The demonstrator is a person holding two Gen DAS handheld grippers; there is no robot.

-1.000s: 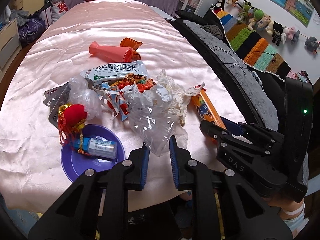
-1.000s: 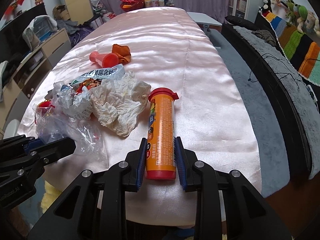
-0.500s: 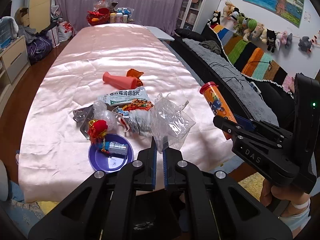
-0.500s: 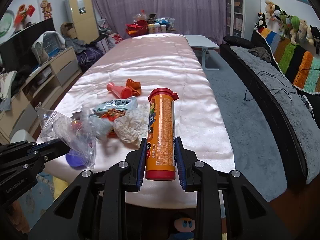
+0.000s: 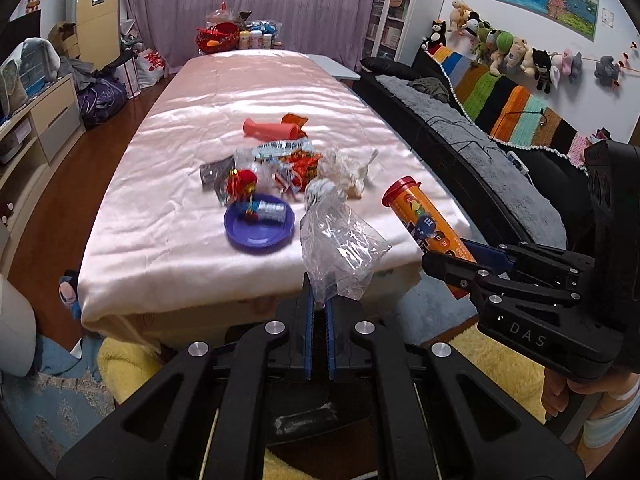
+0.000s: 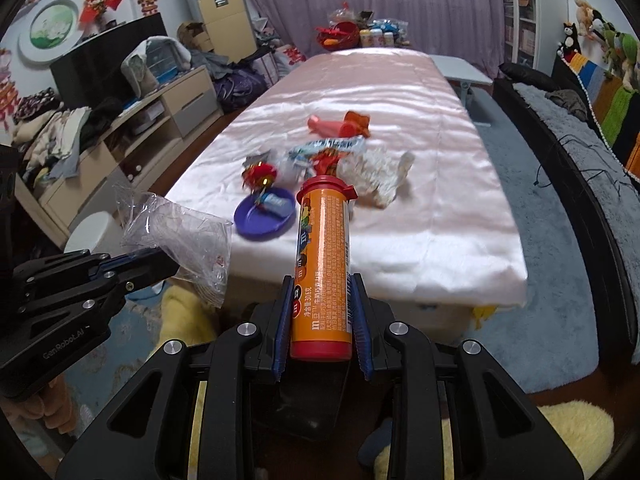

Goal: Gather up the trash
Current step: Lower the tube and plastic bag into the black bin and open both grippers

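My left gripper (image 5: 319,312) is shut on a crumpled clear plastic bag (image 5: 340,246) and holds it in the air in front of the table's near edge; the bag also shows in the right wrist view (image 6: 184,236). My right gripper (image 6: 322,320) is shut on an orange candy tube with a red cap (image 6: 323,264), lifted off the table; the tube also shows in the left wrist view (image 5: 424,224). More trash lies in a pile (image 5: 292,164) on the pink cloth: wrappers, crumpled white plastic (image 5: 348,170), a pink tube (image 5: 268,130).
A purple plate (image 5: 259,230) holds a small bottle and a red ornament near the table's (image 5: 160,216) front. A black sofa (image 5: 500,160) runs along the right. Drawers (image 6: 120,148) and a white bin (image 6: 94,230) stand left. Yellow rug lies below.
Both grippers have pulled back and up from the table, the left carrying the plastic bag, the right carrying the orange tube. The table now looks farther away.
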